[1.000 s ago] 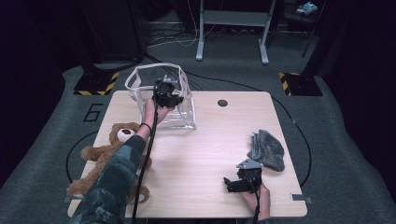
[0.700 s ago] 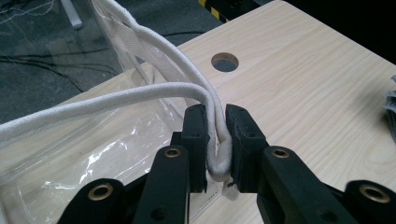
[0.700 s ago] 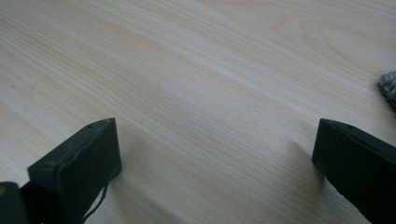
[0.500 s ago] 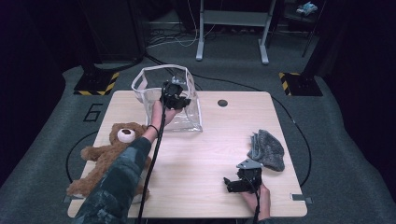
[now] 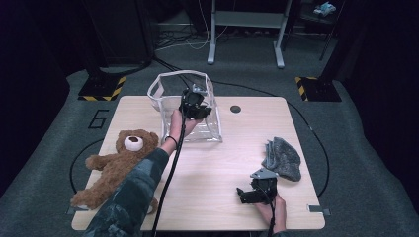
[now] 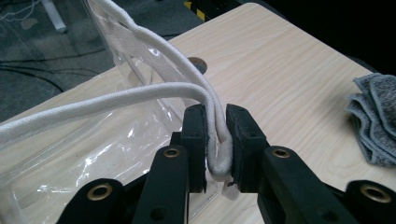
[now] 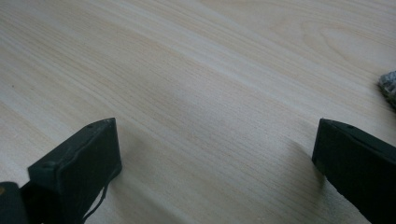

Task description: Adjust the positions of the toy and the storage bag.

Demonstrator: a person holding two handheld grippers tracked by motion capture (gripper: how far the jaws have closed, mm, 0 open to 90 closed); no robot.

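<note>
Two grippers are in your hands: your left gripper (image 6: 215,140) is clamped on the white rope handle (image 6: 140,93) of the clear bag (image 5: 190,106), which stands at the far side of the counter (image 5: 232,163). Your right gripper (image 5: 254,190) rests low over the near edge, jaws spread wide with nothing between them, just beside the grey cloth (image 5: 282,158). Near your left sleeve lies a teddy bear (image 5: 116,165).

Light wood bench (image 5: 217,163), clear bag (image 5: 190,111) standing at 11 o'clock, brown teddy bear (image 5: 116,165) lying at 8 o'clock over the edge, grey cloth (image 5: 282,158) at 3 o'clock, small dark round spot, perhaps a hole (image 5: 235,108), at 1 o'clock.
</note>
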